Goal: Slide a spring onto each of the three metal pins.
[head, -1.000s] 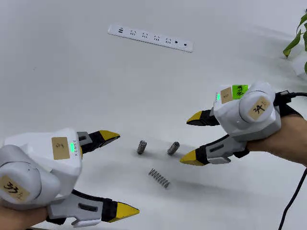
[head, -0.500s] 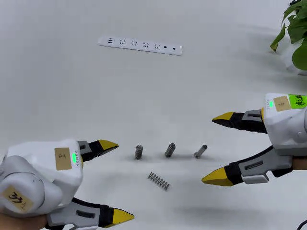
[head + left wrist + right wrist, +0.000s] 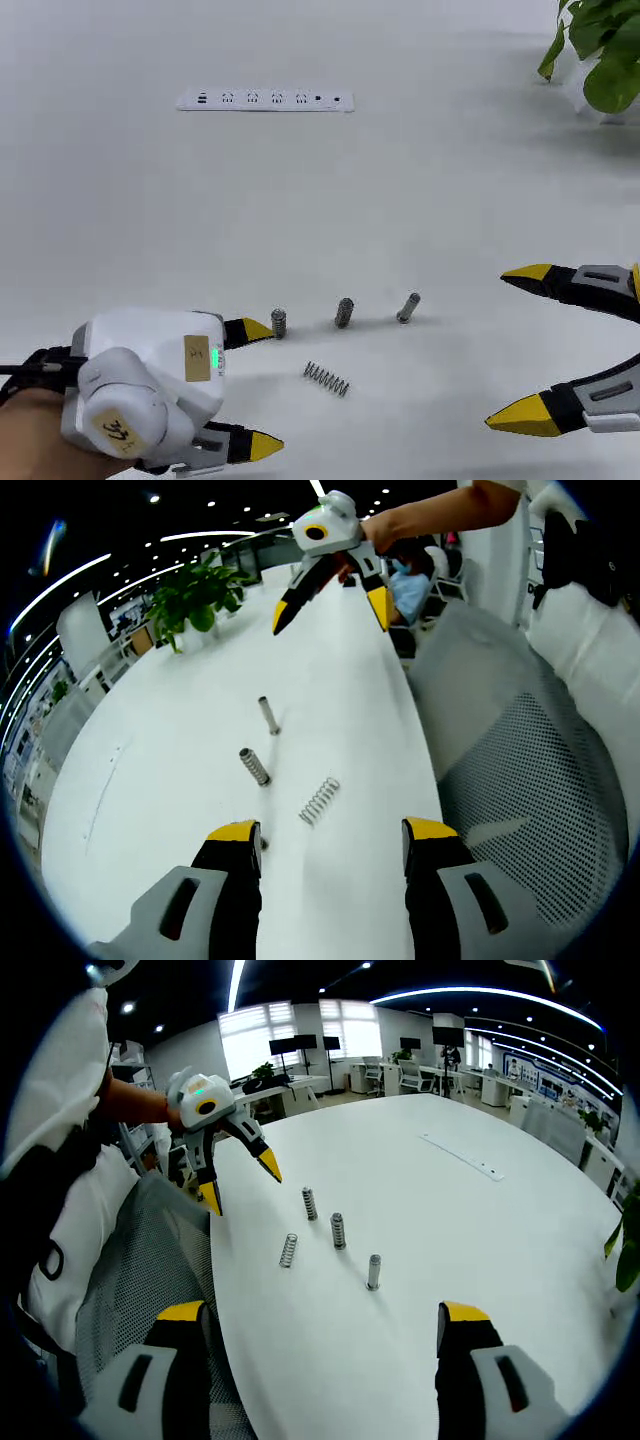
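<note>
On the white table [image 3: 120, 220], a bare grey metal pin [image 3: 408, 307] stands upright at the right end of a short row. To its left stand two more grey pins [image 3: 344, 312], each wearing a spring. Left of the bare pin and nearer the person than the row, a loose silver coil spring [image 3: 326, 378] lies flat, touching no pin. Its long axis runs roughly along the row, slanting toward the person at the end nearer the bare pin.

Farther left of the bare pin than the spring, the left tongs [image 3: 260, 388] are spread wide and hold nothing. One yellow tip sits just beside the pin farthest from the bare one; whether it touches I cannot tell. In the left gripper view the spring lies just ahead, within the gap between the jaws, its length pointing mostly away from the tongs, not across them. The right tongs [image 3: 520, 342], on the opposite side of the bare pin and well apart from it, are likewise parted and empty.

Two of three pins look done. The left tongs are plainly nearer the spring, so the pick-up probably falls to them, closing across the coil's sides. Once lifted, the spring would need turning upright to go over the bare pin.
</note>
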Demonstrator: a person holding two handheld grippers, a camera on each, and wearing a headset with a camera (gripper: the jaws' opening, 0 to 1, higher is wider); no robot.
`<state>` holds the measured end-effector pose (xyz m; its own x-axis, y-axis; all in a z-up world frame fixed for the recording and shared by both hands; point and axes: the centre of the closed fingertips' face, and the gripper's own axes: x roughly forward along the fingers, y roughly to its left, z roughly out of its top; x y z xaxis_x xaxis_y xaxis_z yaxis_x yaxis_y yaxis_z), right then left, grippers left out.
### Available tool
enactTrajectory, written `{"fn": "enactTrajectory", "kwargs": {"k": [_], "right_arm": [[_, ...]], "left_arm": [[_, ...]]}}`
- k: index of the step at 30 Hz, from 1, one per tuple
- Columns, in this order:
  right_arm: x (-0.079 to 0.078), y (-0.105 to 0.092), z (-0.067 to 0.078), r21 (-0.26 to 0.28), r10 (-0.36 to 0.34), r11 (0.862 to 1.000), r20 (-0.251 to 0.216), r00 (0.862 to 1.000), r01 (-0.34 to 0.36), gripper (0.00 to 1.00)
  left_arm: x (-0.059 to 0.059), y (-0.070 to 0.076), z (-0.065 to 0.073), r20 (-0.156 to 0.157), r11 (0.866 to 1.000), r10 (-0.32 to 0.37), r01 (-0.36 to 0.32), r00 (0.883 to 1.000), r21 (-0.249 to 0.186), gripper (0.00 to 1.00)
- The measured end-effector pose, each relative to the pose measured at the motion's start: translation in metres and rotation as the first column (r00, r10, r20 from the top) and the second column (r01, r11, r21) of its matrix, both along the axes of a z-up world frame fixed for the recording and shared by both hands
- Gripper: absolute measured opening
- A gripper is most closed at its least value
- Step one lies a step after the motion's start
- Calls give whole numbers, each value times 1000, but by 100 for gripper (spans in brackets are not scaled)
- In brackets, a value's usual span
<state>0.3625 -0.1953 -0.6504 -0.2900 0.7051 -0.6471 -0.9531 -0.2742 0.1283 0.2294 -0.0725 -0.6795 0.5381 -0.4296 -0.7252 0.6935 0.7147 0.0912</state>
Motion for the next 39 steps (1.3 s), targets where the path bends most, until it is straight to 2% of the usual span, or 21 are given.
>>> {"fn": "enactTrajectory", "kwargs": {"k": [3,7,12,14,17,28,31,32,39], "right_arm": [[2,-8,-4,1,-27,1000,-5,1000,27,95],[4,-13,-7,17,-61,998,-11,998,61,94],[6,-18,-9,35,-97,995,-18,995,98,93],[6,-22,-11,38,-103,994,-19,994,104,93],[8,-28,-15,20,-120,993,-22,993,121,93],[7,-32,-15,29,-156,987,-32,987,157,92],[7,-31,-15,31,-157,987,-37,987,159,91],[7,-32,-15,31,-157,987,-35,987,158,91],[8,-35,-15,26,-168,985,-36,985,169,91]], "left_arm": [[5,-6,-10,-22,999,-43,44,999,30,53],[13,-14,-26,-46,996,-64,66,997,57,47],[19,-18,-45,-79,995,-47,53,996,85,43],[22,-17,-49,-78,993,-42,50,996,109,41],[26,-15,-56,-92,994,-21,31,996,109,36],[32,-10,-70,-113,991,13,3,994,137,29],[29,-7,-74,-135,990,28,-9,990,143,26],[29,-8,-73,-133,992,44,-27,990,127,25],[22,-8,-75,-153,991,48,-28,987,128,17]]}}
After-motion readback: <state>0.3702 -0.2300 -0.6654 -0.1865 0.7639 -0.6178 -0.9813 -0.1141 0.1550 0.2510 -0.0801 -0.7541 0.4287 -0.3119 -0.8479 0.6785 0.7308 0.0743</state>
